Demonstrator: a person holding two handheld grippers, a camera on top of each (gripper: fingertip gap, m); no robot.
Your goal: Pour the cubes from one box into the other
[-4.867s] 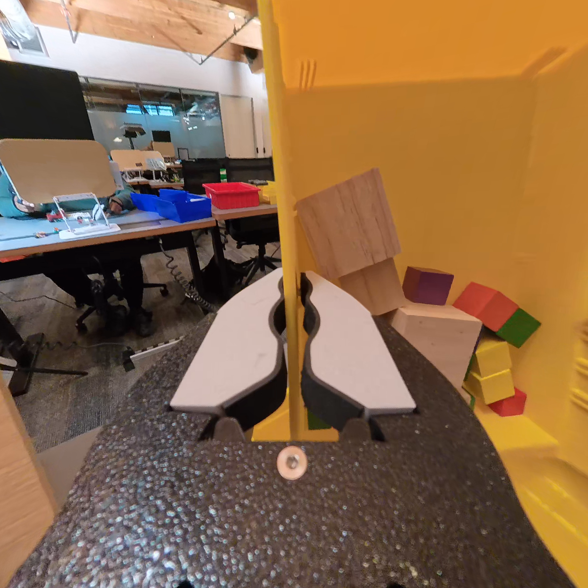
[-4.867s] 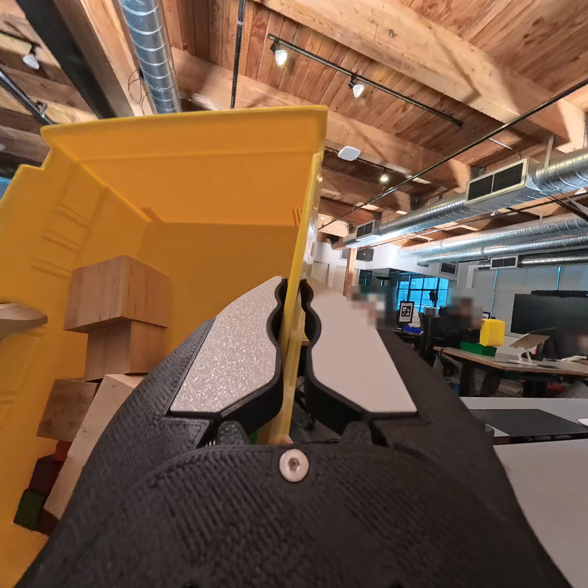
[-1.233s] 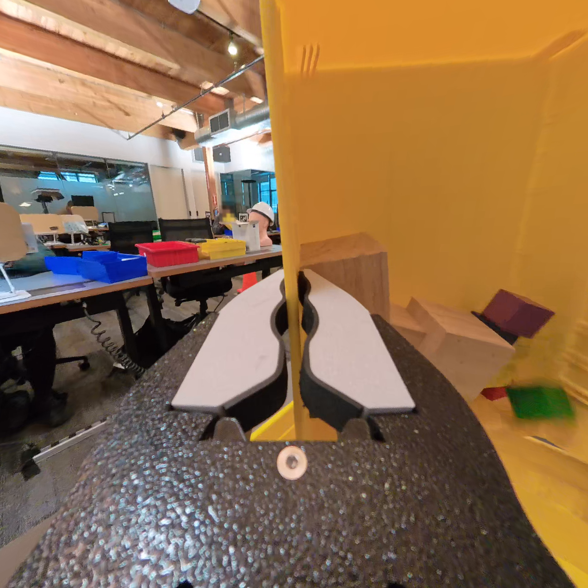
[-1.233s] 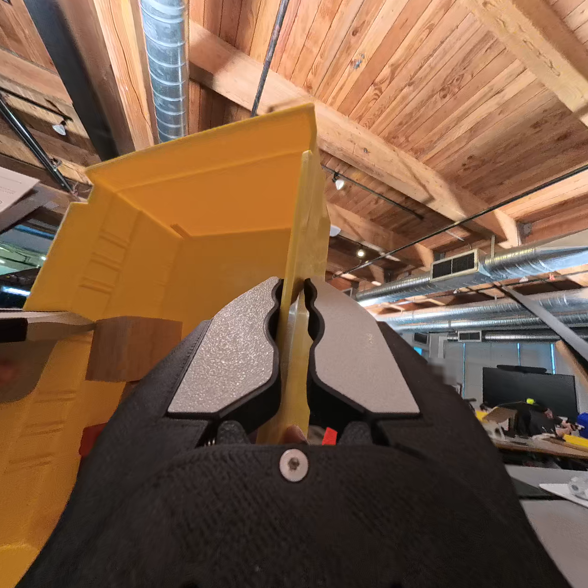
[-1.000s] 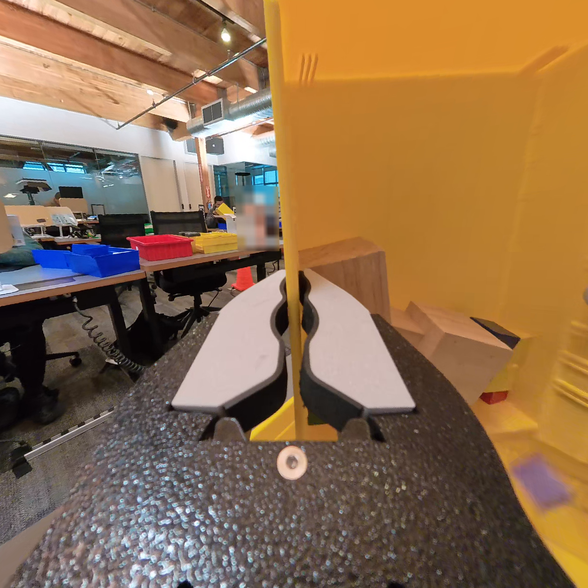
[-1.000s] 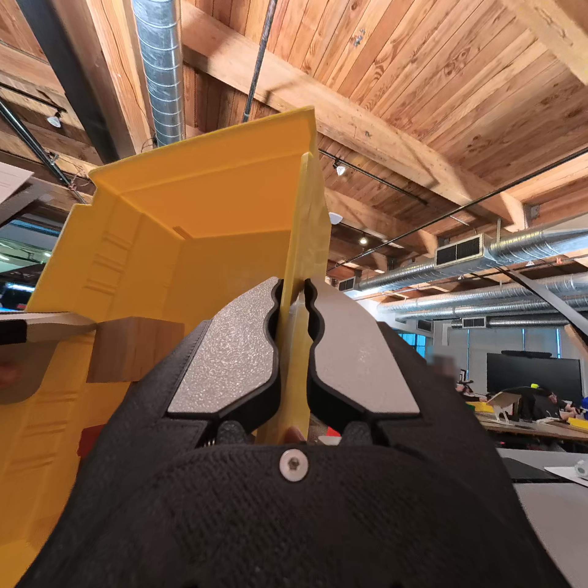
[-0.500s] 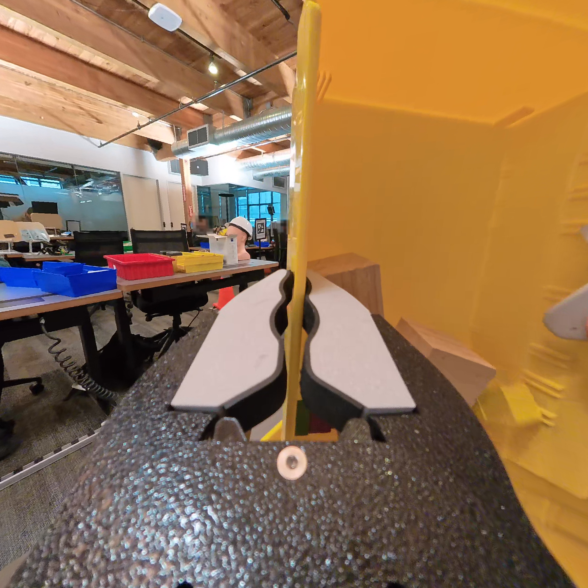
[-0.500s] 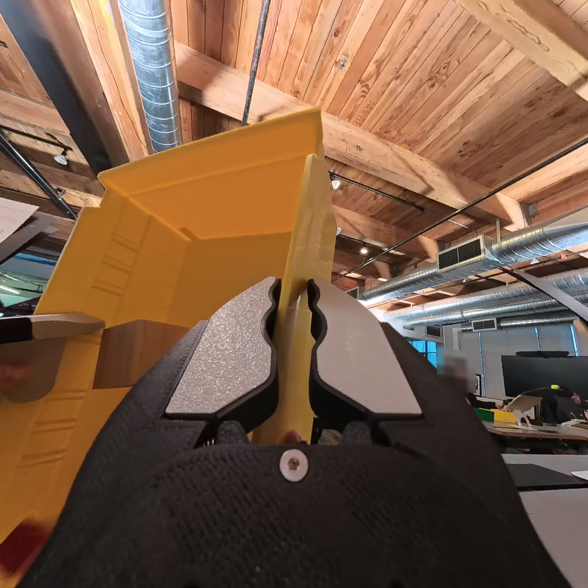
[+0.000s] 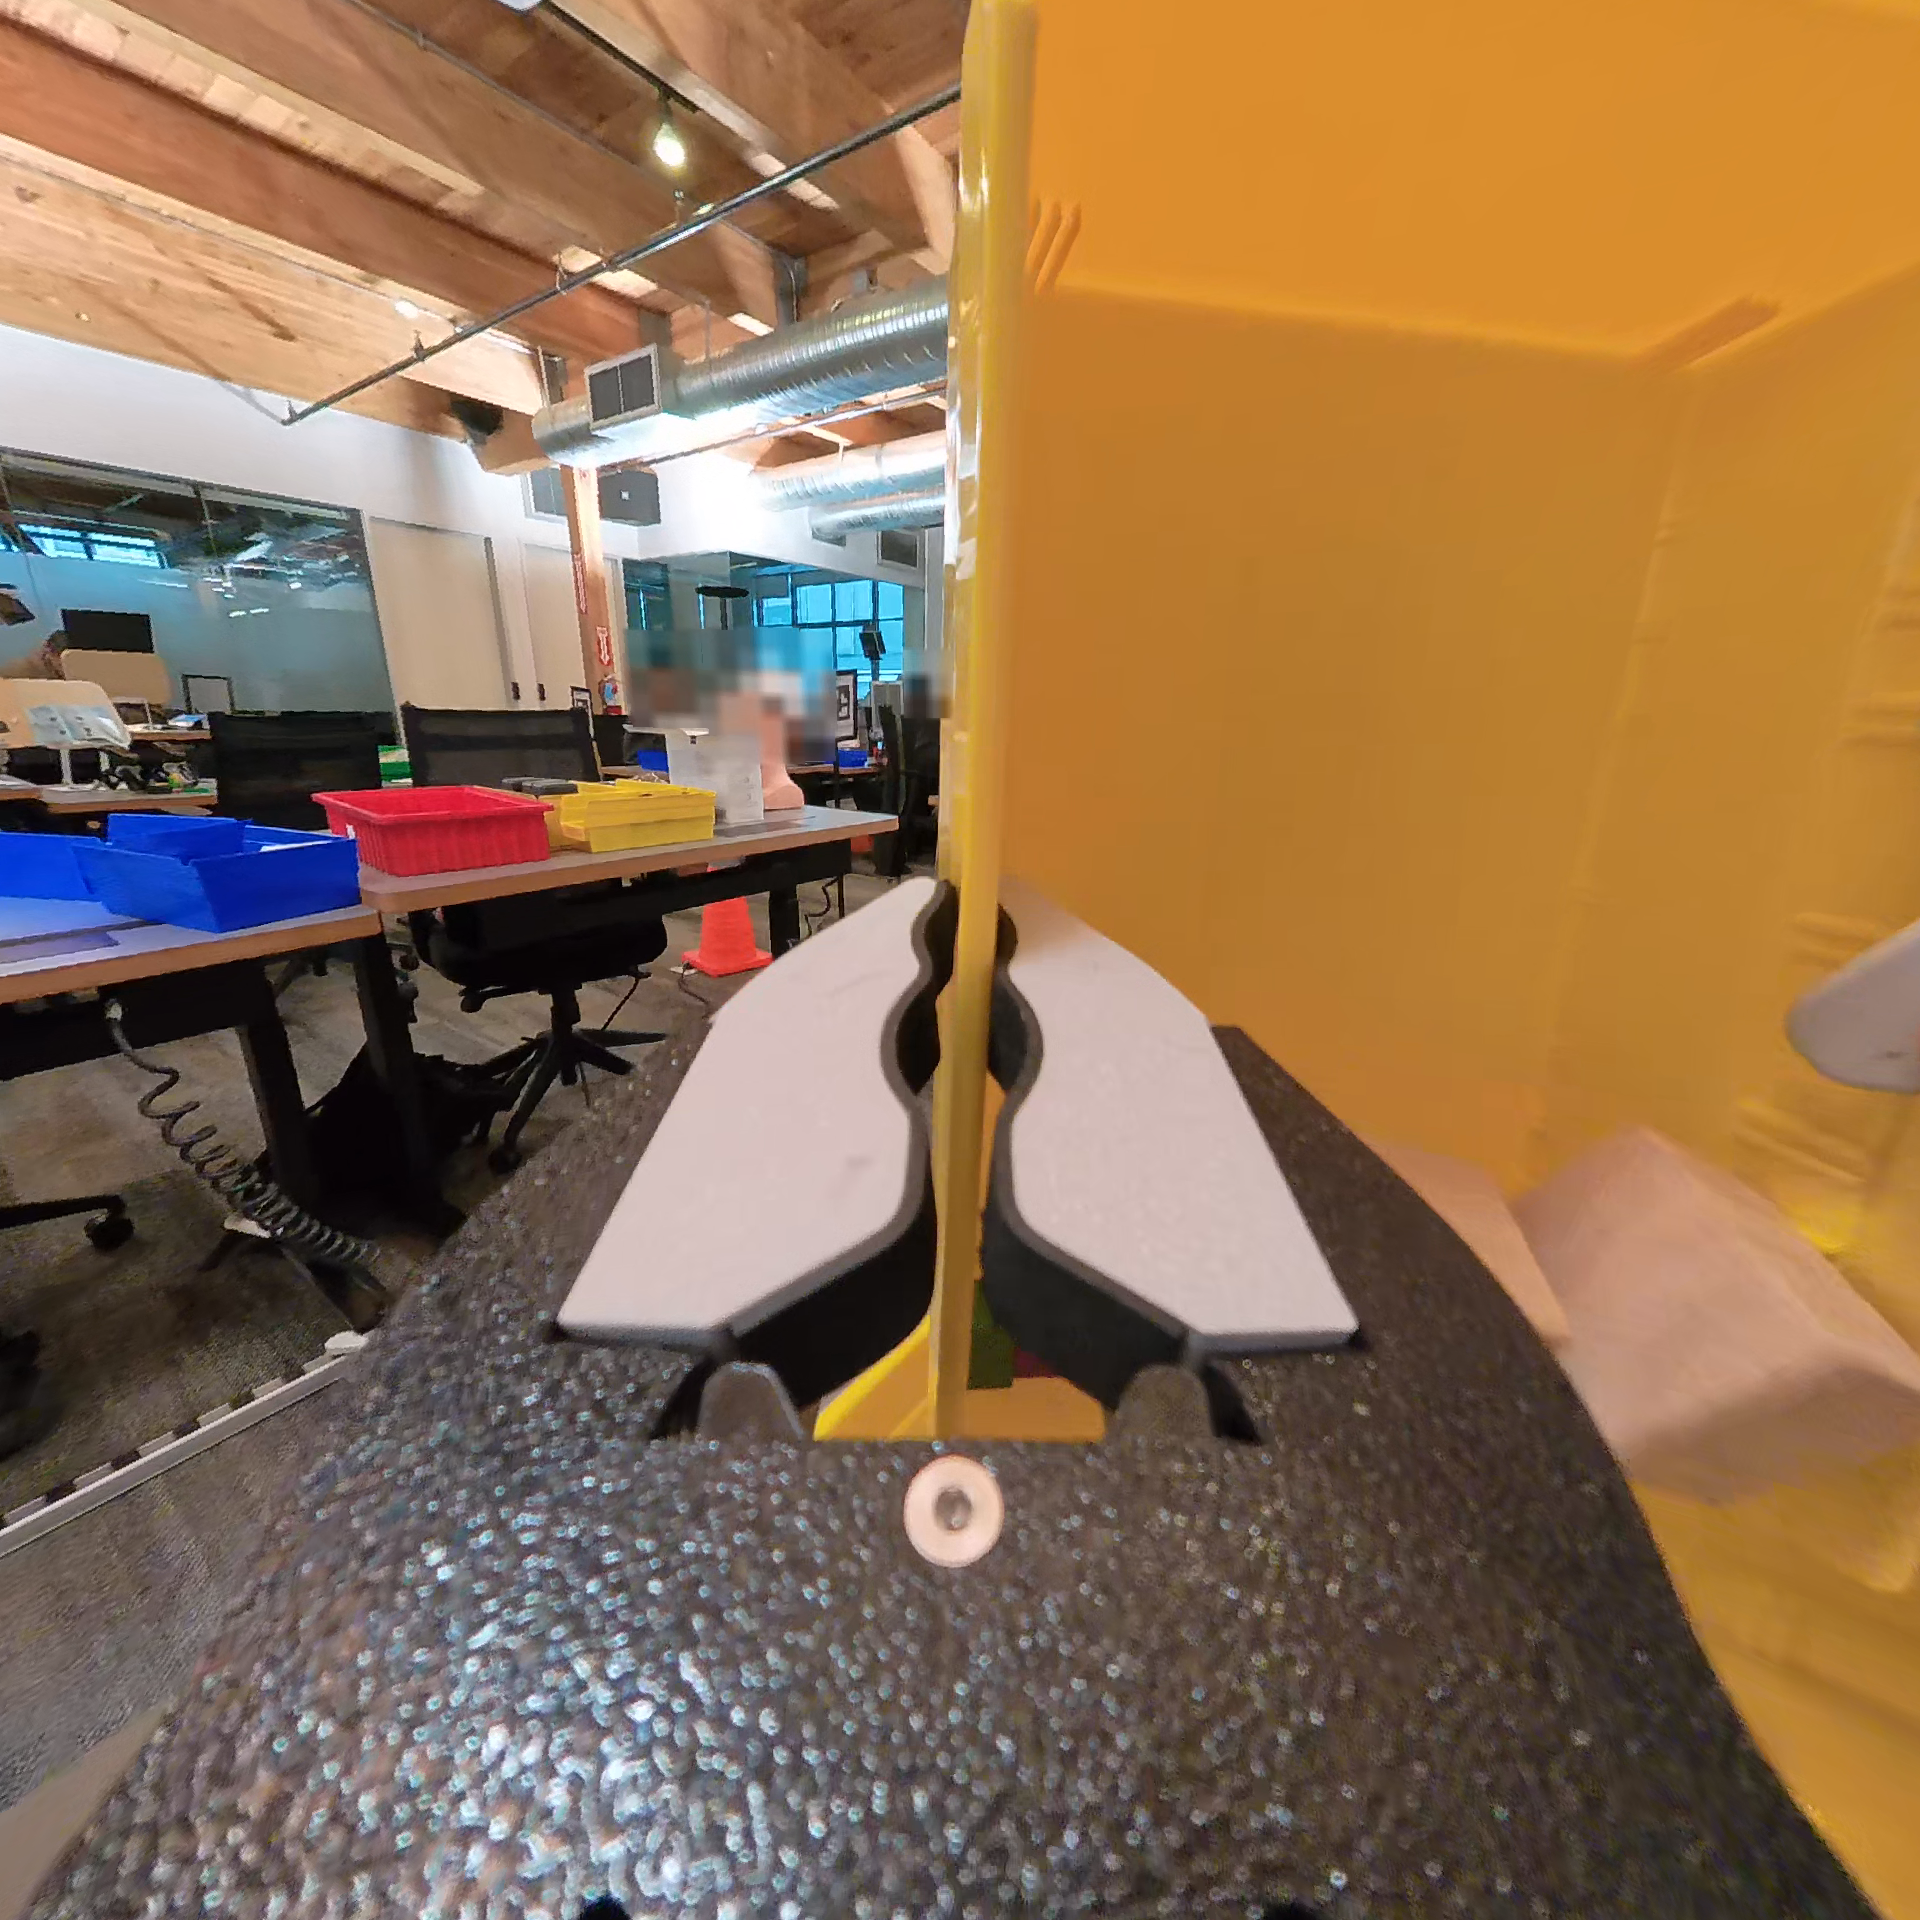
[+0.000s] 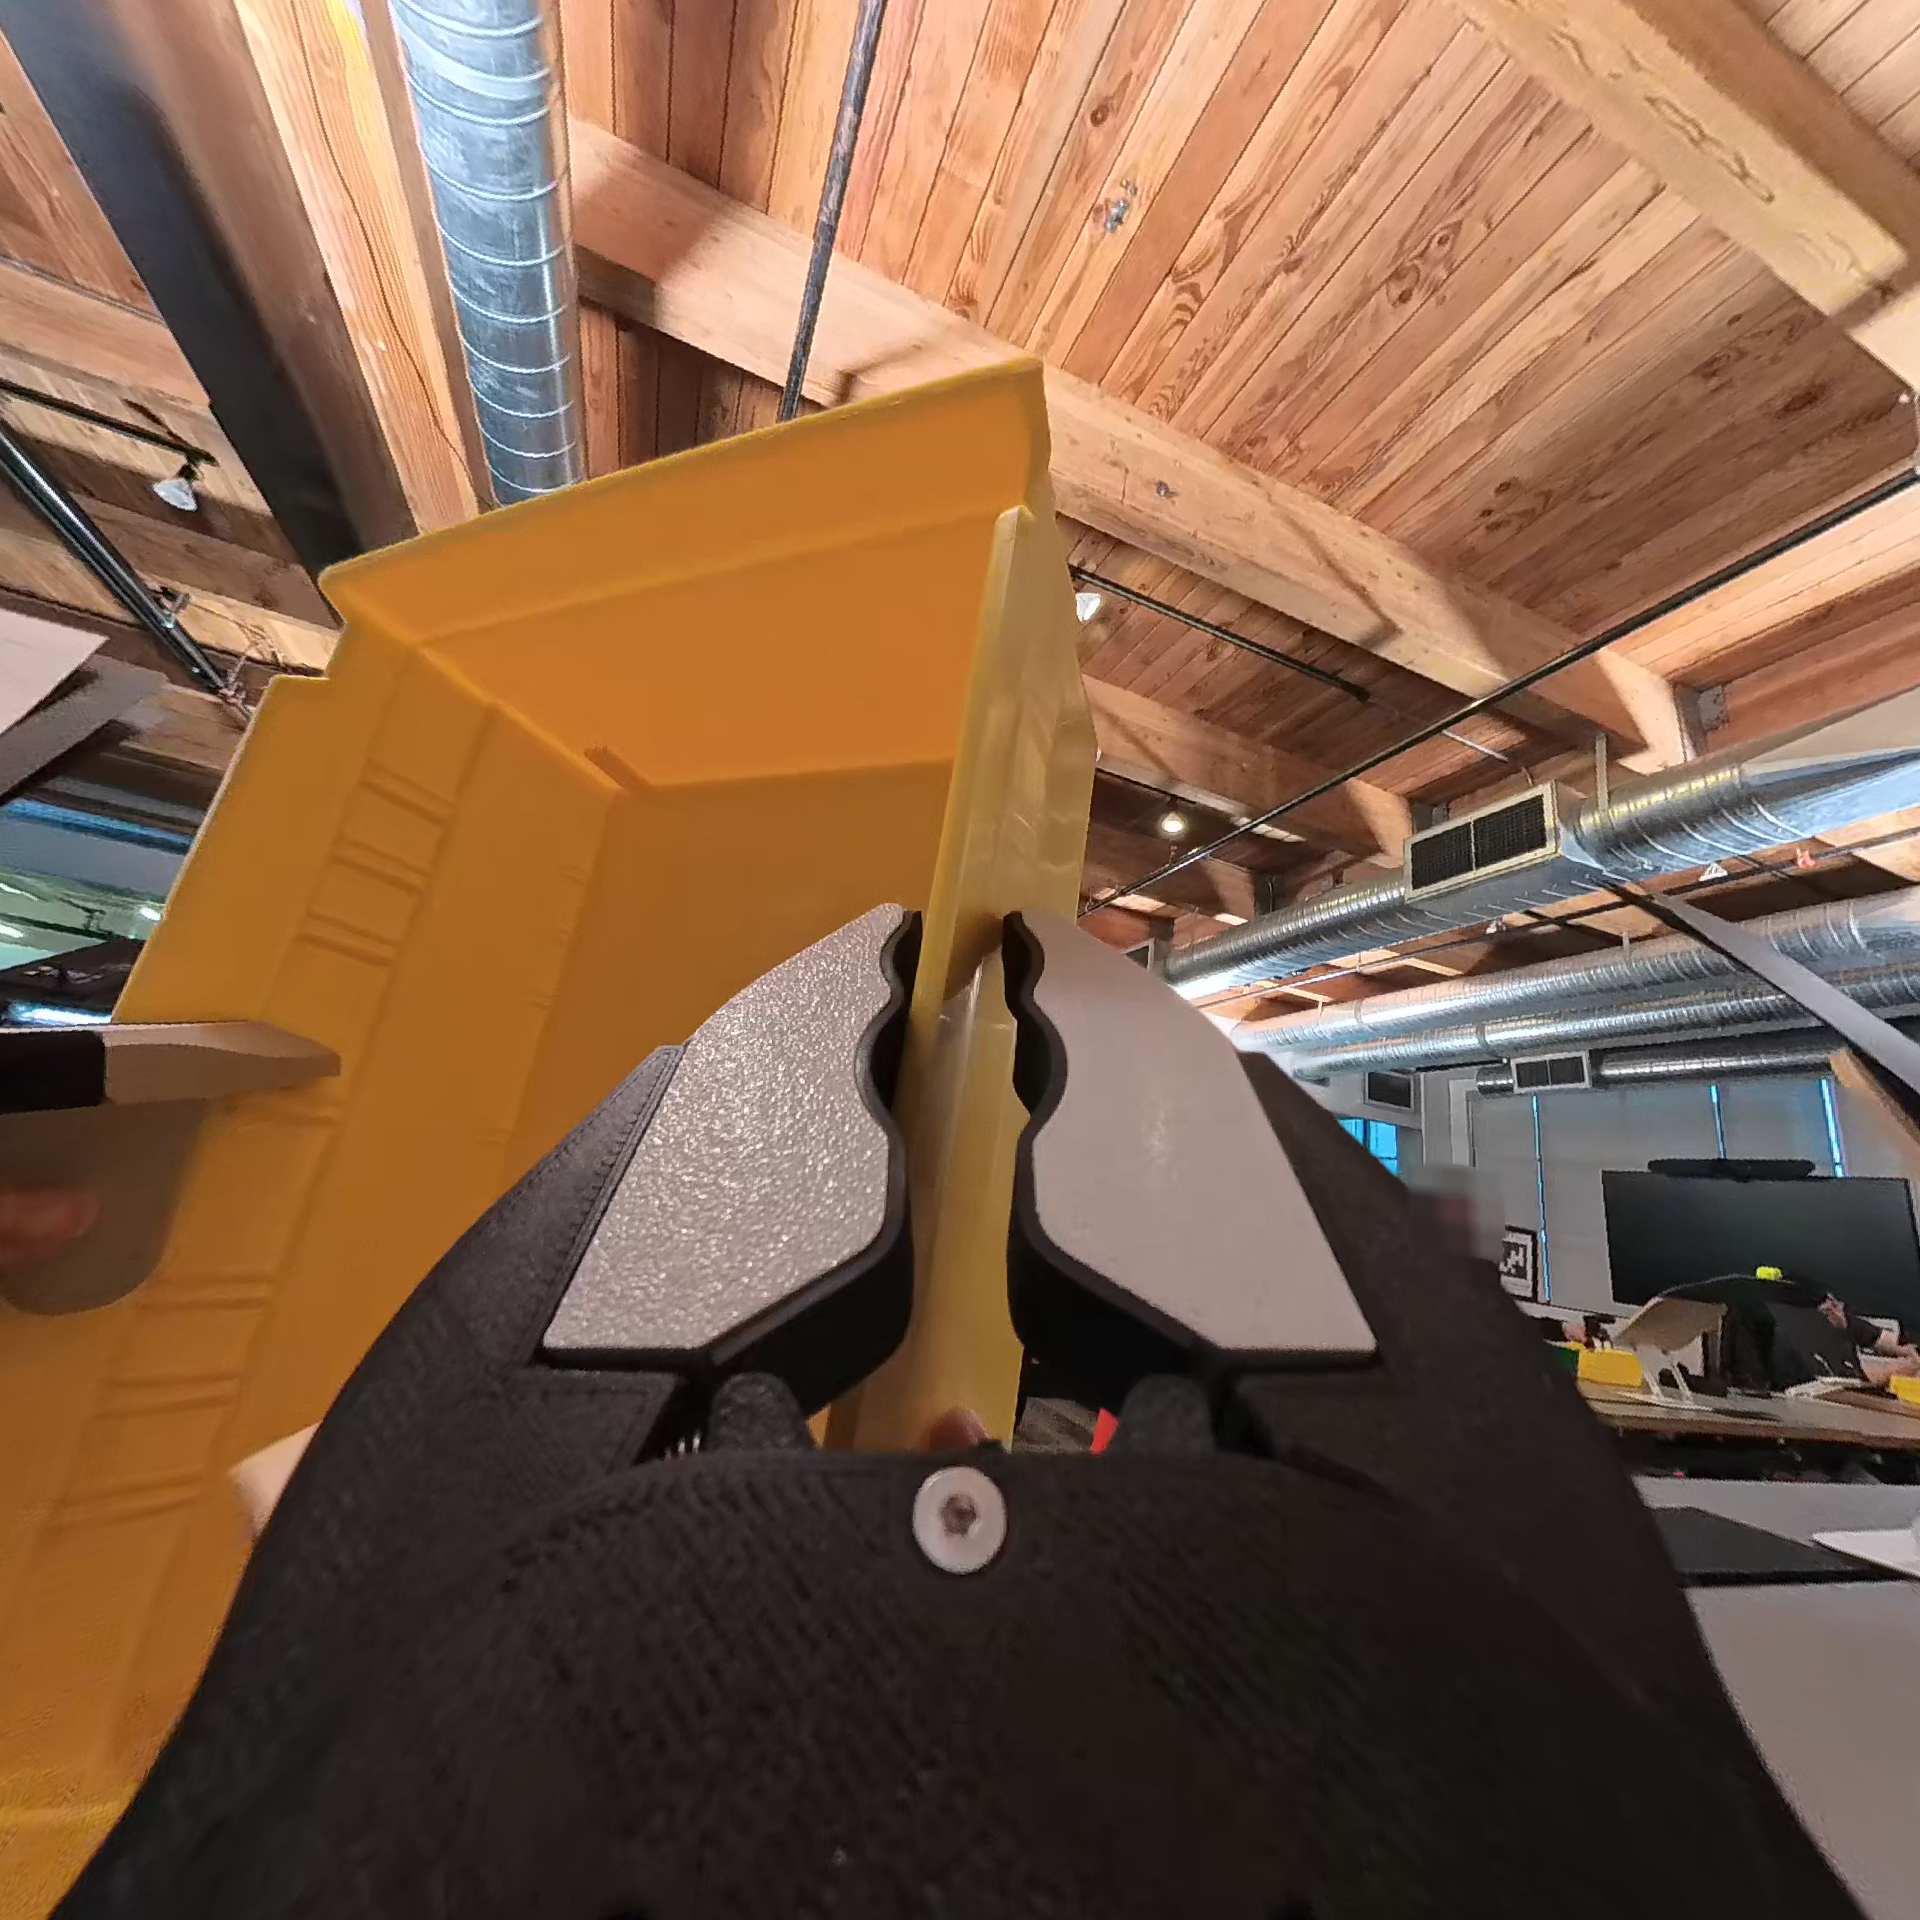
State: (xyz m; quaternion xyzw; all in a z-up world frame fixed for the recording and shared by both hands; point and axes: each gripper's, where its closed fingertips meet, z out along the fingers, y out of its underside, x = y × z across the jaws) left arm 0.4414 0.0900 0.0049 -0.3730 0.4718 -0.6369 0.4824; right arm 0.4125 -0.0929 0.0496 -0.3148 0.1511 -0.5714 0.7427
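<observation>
Box (image 9: 1351, 675): smooth yellow ribbed plastic

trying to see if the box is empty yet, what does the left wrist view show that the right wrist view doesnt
Only the left wrist view shows pale blurred wooden blocks low inside the box, plus red, blue and yellow bins on desks. Only the right wrist view shows the ceiling duct and a dark monitor. Both show the tilted yellow box, each gripper's jaws shut on one of its walls: left gripper, right gripper.
</observation>
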